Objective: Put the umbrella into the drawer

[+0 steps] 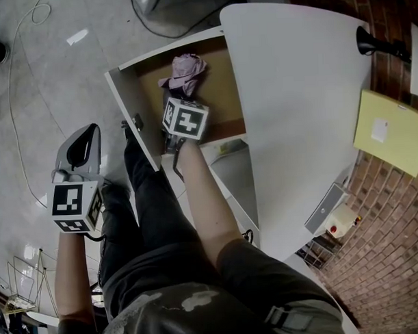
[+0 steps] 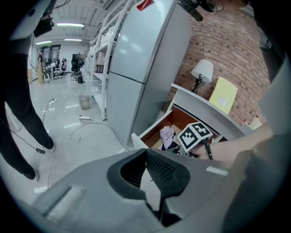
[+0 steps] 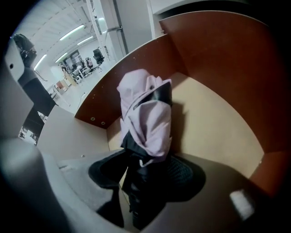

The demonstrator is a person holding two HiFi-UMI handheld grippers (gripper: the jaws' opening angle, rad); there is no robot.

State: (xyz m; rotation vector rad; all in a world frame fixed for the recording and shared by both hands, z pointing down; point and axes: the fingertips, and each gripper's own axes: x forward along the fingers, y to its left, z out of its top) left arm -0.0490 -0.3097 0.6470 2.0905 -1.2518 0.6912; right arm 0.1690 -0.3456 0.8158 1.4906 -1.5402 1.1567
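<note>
Only the head view shows the whole white surface [image 1: 295,91] over the open drawer [image 1: 224,101]. Inside lies the pink-and-black umbrella [image 3: 145,118]. Only the right gripper view shows the right gripper [image 3: 145,170] spread loosely around its dark end; left gripper [image 2: 146,152] closed, empty.

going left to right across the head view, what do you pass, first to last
left gripper → pink umbrella → white desk top → yellow folder
</note>
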